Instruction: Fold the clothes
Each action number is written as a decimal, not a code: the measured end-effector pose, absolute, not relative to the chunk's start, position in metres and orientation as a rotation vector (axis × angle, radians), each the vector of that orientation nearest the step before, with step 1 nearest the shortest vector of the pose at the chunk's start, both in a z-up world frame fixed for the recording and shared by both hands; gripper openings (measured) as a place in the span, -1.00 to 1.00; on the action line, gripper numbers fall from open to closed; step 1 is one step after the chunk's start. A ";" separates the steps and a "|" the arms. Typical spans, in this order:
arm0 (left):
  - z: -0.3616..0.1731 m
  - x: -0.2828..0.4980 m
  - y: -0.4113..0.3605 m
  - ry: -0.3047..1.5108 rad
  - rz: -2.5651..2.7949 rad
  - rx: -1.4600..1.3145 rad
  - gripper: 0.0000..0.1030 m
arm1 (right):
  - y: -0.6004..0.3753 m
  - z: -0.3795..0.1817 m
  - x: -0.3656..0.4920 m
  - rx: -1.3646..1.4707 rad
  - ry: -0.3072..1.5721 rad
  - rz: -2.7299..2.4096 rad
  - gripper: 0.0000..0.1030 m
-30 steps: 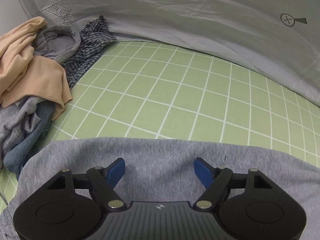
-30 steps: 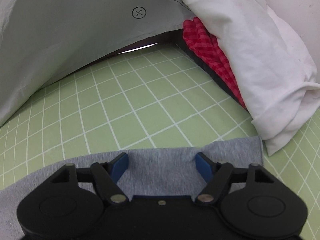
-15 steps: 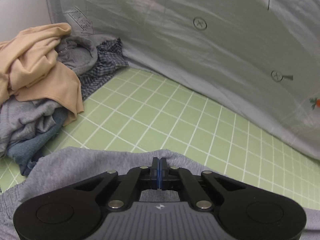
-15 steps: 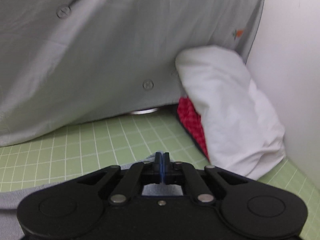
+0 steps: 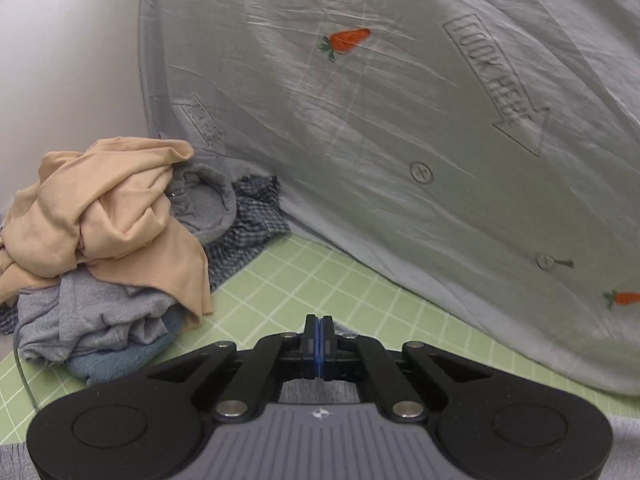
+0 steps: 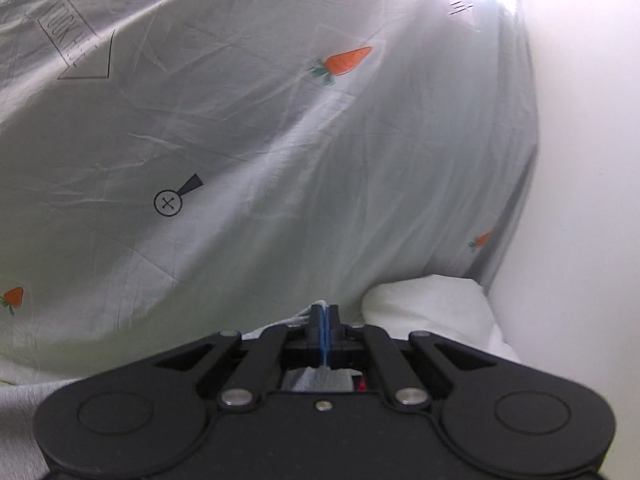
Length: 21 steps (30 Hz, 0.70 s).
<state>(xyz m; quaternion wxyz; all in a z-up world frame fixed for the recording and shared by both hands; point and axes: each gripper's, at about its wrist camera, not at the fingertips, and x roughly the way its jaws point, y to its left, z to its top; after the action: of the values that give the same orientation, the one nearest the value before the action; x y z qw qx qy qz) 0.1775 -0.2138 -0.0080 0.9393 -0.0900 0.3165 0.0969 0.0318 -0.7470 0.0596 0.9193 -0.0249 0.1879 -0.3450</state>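
A grey garment [image 5: 316, 390] hangs from both grippers. My left gripper [image 5: 317, 334] is shut on its edge, lifted above the green checked mat [image 5: 304, 280]. My right gripper [image 6: 323, 330] is shut on the other edge of the same grey garment [image 6: 320, 380], with grey cloth also showing at the lower left [image 6: 20, 404]. Most of the garment is hidden below the gripper bodies.
A heap of unfolded clothes [image 5: 108, 248], beige, grey and blue check, lies at the left on the mat. A pale sheet [image 5: 400, 140] with carrot prints hangs behind. A white folded bundle [image 6: 432, 308] lies at the right by the white wall [image 6: 580, 160].
Both grippers went from open over the garment's edge to shut on it, then rose and tilted upward, lifting the grey cloth off the mat.
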 end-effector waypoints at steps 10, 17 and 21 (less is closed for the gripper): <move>-0.039 0.190 -0.238 0.820 0.147 -0.082 0.04 | -0.788 -0.014 0.033 0.238 0.617 -0.780 0.34; -0.085 0.149 -0.272 1.058 0.048 -0.094 0.04 | -0.803 -0.089 -0.010 0.526 0.805 -0.810 0.34; -0.091 0.129 -0.293 1.104 -0.005 -0.092 0.04 | -0.799 -0.098 0.000 0.486 0.830 -0.759 0.27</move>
<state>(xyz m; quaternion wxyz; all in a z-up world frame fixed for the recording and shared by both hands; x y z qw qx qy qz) 0.1294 -0.2927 -0.0912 0.8505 -0.0438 0.5241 -0.0025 0.0002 -0.7986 -0.0983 0.8181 0.2282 0.3896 -0.3562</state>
